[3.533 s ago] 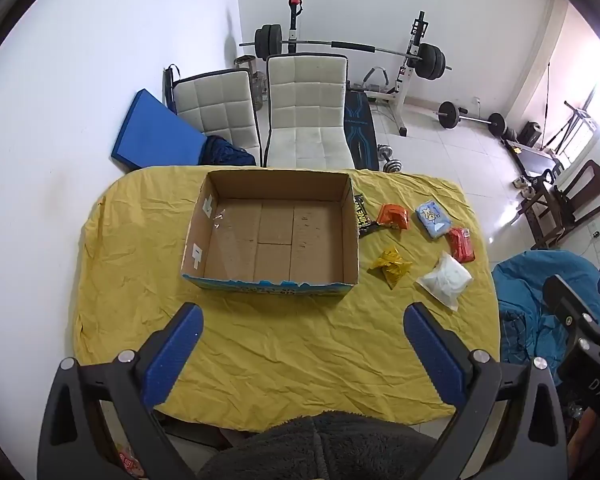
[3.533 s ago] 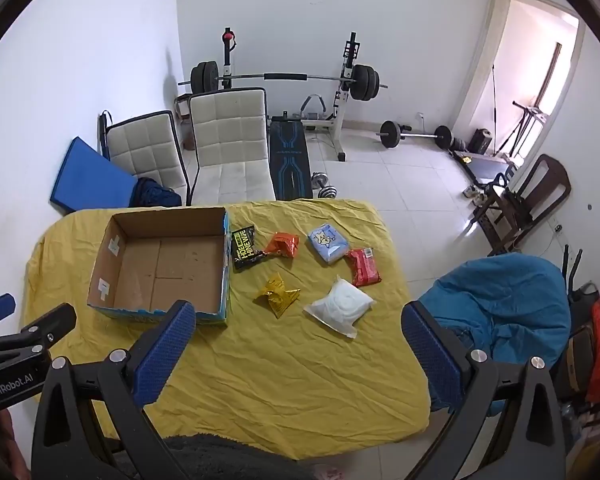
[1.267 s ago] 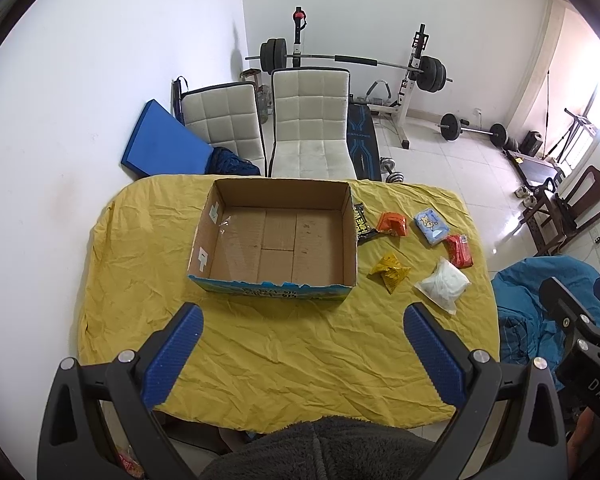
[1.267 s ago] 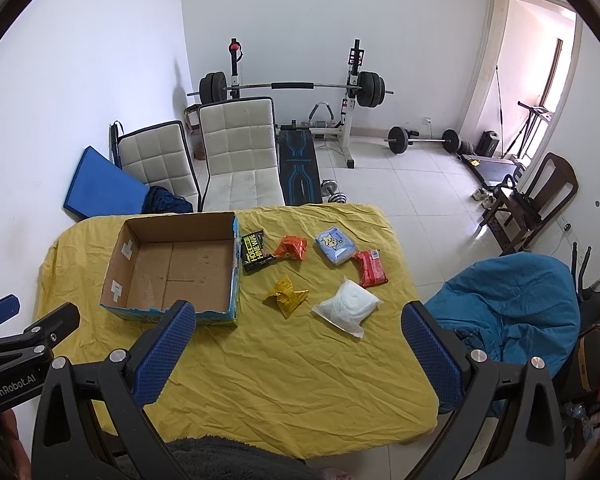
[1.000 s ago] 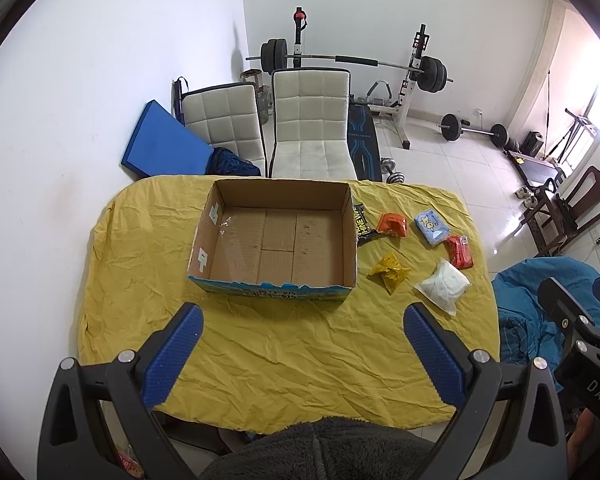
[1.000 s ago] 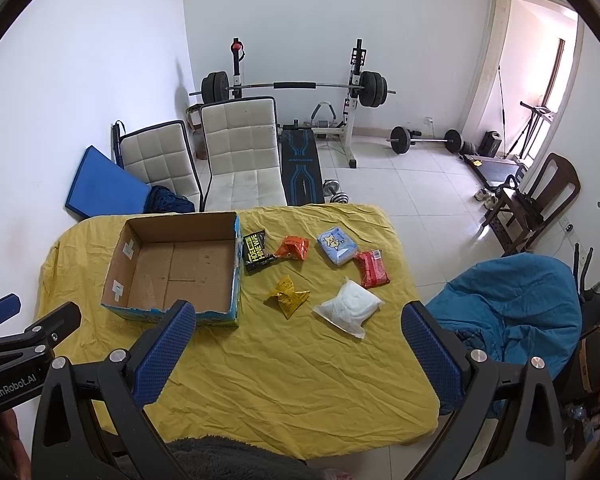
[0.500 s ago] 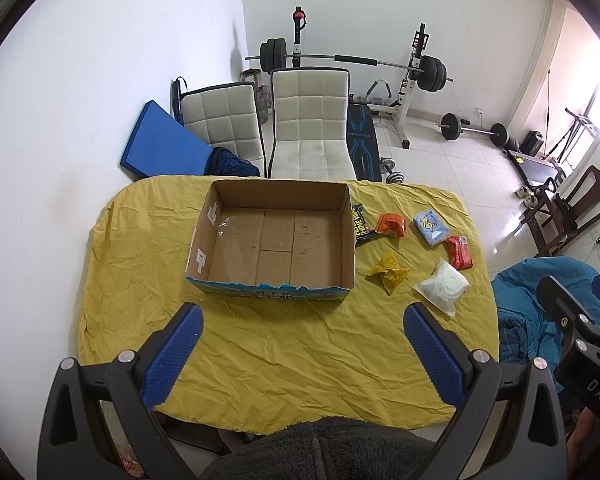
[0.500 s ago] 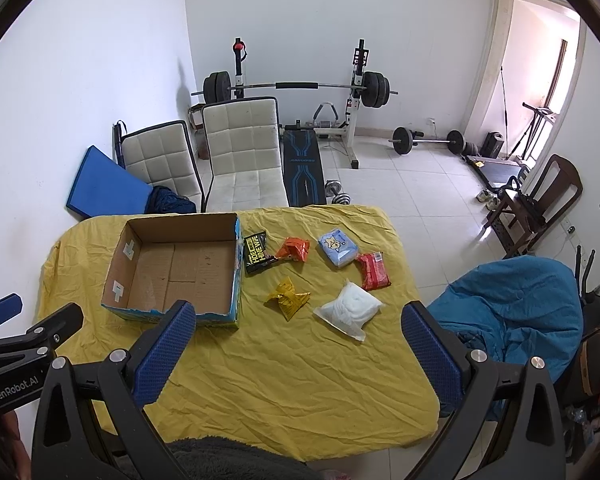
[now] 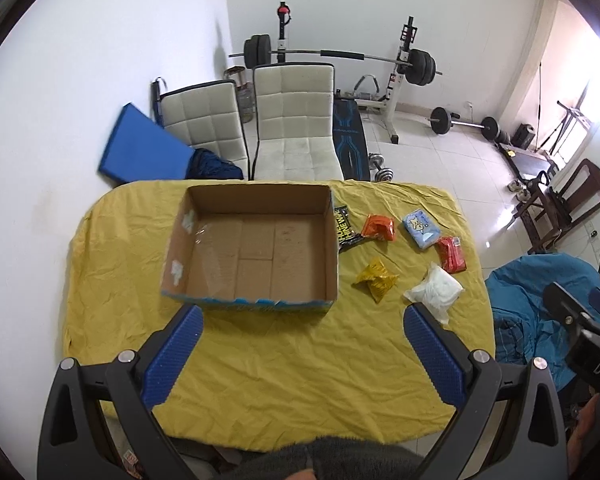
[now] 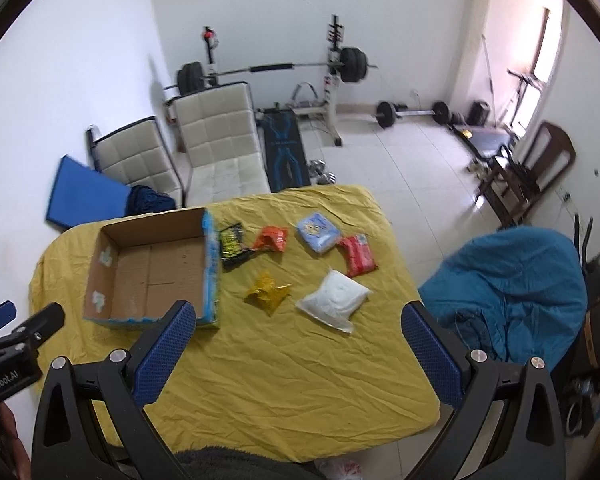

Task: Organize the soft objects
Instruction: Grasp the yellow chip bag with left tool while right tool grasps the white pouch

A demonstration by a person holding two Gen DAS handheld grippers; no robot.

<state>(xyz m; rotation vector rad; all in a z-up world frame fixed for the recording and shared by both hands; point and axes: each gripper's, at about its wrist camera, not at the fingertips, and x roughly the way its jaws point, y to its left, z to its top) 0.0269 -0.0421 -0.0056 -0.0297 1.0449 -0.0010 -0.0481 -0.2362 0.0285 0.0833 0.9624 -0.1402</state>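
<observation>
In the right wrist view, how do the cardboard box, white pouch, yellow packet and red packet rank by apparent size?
1. Open brown cardboard box
2. White plastic pouch
3. Crumpled yellow packet and flat red packet look alike; unranked.

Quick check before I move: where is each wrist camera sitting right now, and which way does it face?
Left wrist: above the table's near edge, facing the cardboard box; left gripper open.
Right wrist: further right, tilted, facing the white packet; right gripper open, left gripper's body at lower left.
Shared: box, packets, yellow tablecloth, white chairs.
</observation>
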